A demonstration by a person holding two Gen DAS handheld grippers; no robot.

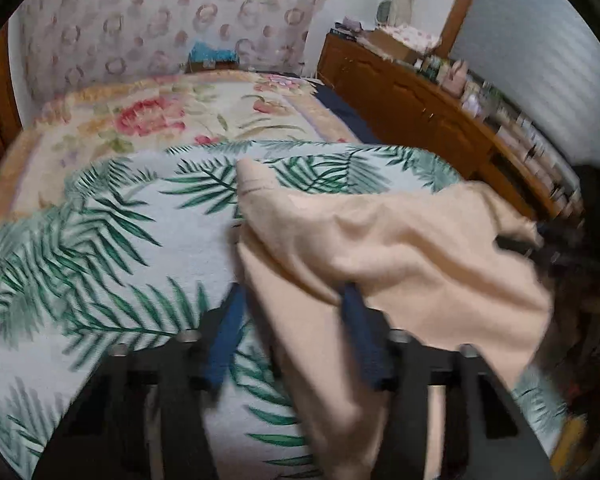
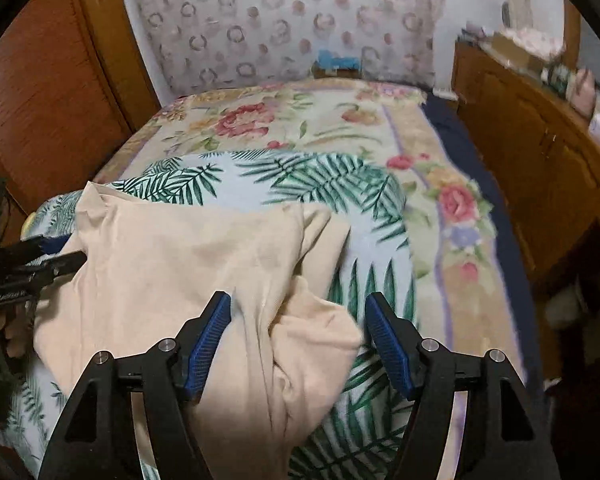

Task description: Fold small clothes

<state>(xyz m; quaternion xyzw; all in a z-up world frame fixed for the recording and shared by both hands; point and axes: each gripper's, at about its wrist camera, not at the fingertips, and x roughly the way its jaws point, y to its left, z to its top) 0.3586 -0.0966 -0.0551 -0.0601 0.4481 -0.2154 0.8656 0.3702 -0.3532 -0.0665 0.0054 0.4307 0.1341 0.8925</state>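
A small peach-coloured garment (image 2: 172,264) lies rumpled on a palm-leaf cloth (image 2: 300,176) spread over the bed. In the right wrist view my right gripper (image 2: 298,298) stands open just above its bunched near corner, blue pads (image 2: 210,336) wide apart and gripping nothing. My left gripper (image 1: 294,292) has a fold of the garment (image 1: 400,248) between its jaws, draped over the right finger (image 1: 360,340). A gap shows beside the left pad (image 1: 226,340), so it reads as open. Seen from the right wrist, the left gripper (image 2: 56,256) sits at the garment's left edge.
A floral blanket (image 2: 300,120) covers the bed beyond the palm-leaf cloth. A wooden dresser (image 2: 540,152) crowded with small items runs along the right. A wooden door (image 2: 40,100) stands at the left, and a patterned curtain (image 2: 280,20) hangs behind.
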